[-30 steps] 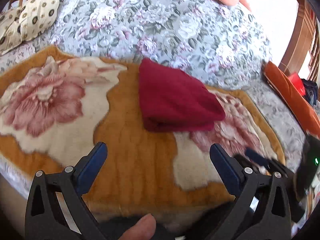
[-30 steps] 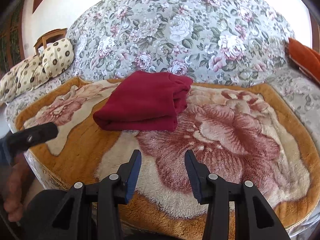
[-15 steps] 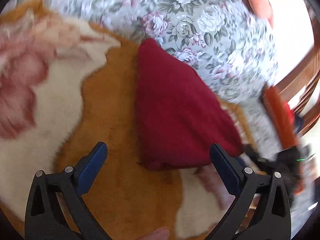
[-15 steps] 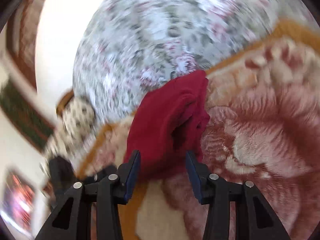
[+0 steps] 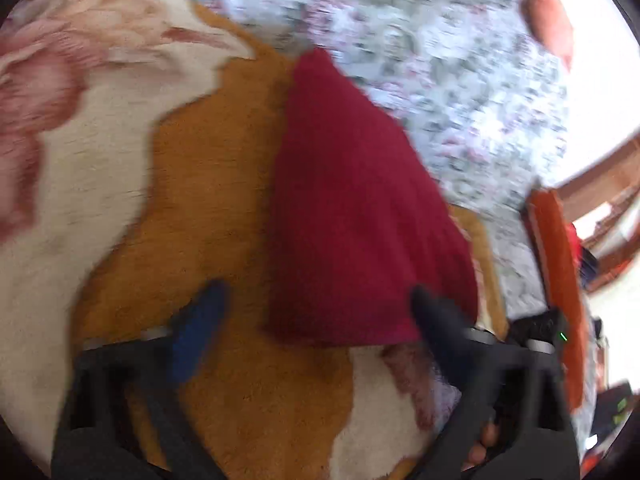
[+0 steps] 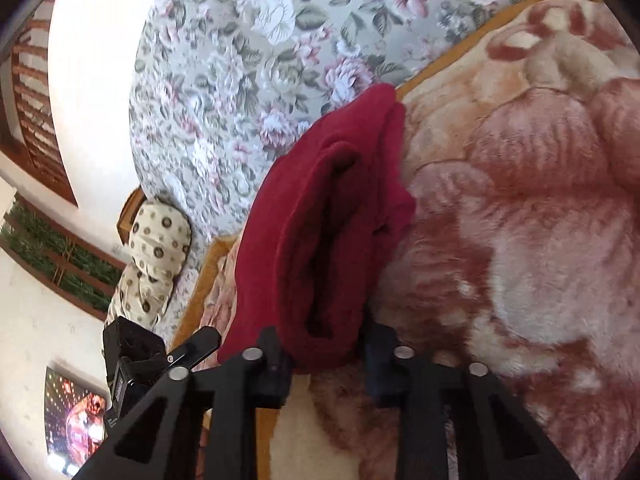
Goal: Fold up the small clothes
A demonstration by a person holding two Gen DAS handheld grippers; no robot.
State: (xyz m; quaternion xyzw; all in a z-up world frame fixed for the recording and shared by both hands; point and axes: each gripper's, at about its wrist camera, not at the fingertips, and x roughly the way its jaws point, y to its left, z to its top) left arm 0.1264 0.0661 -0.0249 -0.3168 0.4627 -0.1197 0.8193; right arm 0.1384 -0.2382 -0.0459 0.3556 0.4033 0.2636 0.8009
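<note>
A folded dark red garment lies on an orange and cream flowered blanket. My left gripper hovers at its near edge with the jaws closing. One blue pad is over bare blanket and the other finger overlaps the garment's right corner, so there is no grip. In the right wrist view the garment runs away from me with its layered end between the fingers. My right gripper is closing and both pads press on that end. The left gripper's body shows at lower left.
A grey floral bedspread covers the bed beyond the blanket. A cream patterned pillow lies at the far left side. An orange cushion and an orange strip sit at the right, beside wooden furniture.
Both grippers came forward and down to the garment and rolled. Both sets of jaws have narrowed, and the right one now has the garment's end between its pads.
</note>
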